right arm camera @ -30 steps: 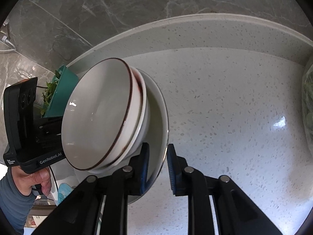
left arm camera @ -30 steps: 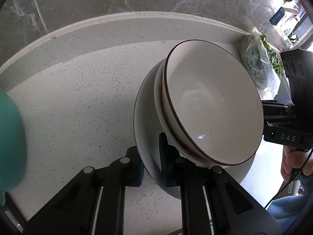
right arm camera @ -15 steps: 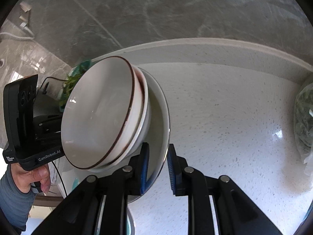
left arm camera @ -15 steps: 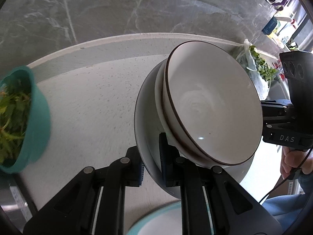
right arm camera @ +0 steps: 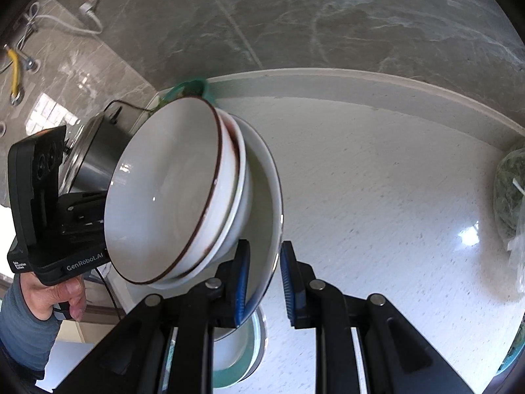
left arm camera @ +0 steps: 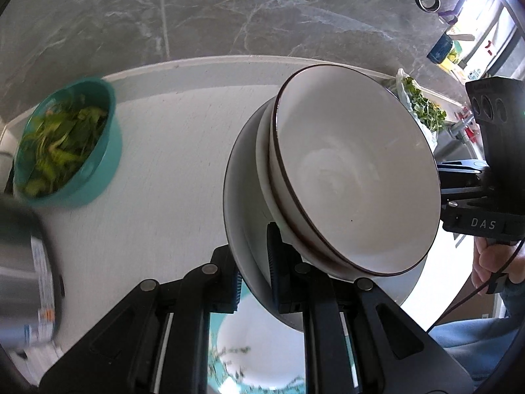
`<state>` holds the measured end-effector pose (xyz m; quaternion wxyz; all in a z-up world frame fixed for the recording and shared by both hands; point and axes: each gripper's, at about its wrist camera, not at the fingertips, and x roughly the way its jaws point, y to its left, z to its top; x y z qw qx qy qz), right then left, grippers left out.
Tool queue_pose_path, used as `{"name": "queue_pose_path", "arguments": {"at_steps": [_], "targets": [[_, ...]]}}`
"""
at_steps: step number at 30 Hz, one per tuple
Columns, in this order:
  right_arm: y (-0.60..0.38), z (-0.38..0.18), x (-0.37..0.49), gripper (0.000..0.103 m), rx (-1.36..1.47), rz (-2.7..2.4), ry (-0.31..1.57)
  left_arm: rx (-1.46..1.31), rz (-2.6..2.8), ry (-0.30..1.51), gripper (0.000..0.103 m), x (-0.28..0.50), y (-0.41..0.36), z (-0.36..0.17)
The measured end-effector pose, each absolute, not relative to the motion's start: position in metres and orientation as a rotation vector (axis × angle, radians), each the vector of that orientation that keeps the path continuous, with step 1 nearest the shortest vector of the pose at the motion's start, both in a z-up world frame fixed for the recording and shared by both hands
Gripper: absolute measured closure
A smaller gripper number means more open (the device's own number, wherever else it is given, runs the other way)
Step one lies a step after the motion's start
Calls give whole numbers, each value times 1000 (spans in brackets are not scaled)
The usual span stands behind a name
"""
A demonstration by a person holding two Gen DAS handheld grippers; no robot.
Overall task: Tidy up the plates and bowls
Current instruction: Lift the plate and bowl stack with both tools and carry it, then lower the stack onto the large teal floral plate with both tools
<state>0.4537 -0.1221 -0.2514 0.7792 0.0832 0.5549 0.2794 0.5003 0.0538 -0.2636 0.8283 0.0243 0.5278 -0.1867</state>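
Grippers first: our left gripper (left arm camera: pixel 254 274) has its jaws pinched onto the near rim of the white plate (left arm camera: pixel 244 229), and our right gripper (right arm camera: pixel 262 279) is clamped on the opposite rim, so the plate is carried between the two. Two nested bowls, the brown-rimmed bowl (left arm camera: pixel 357 177) uppermost, sit in the plate; we judge the two-sided hold is there to keep that stack level and stop it sliding, since one pinch alone would let it tip. Stack is in the air above the speckled counter (left arm camera: pixel 170 170), not set down. Just below the jaws lies a teal-rimmed plate (left arm camera: pixel 262 354) with green scraps on it, a likely landing spot or an obstacle. Further left, a metal pot (left arm camera: pixel 23 262), blurred, and a teal bowl of greens (left arm camera: pixel 65 141); further right, a bag of greens (right arm camera: pixel 510 190). Marble wall (left arm camera: pixel 229 10) closes the back.
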Motion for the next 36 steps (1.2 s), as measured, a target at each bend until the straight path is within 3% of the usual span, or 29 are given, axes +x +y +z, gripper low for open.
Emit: {"name": "queue_pose_path", "arguments": {"at_steps": [19,36], "targets": [[-80,-284,378,82,118,687,1334,-65,-292,1219,92,358,106,-321],[-58,-315,376,82,109,674,1391,-51,-283,1233,93,358,124,-361]]}}
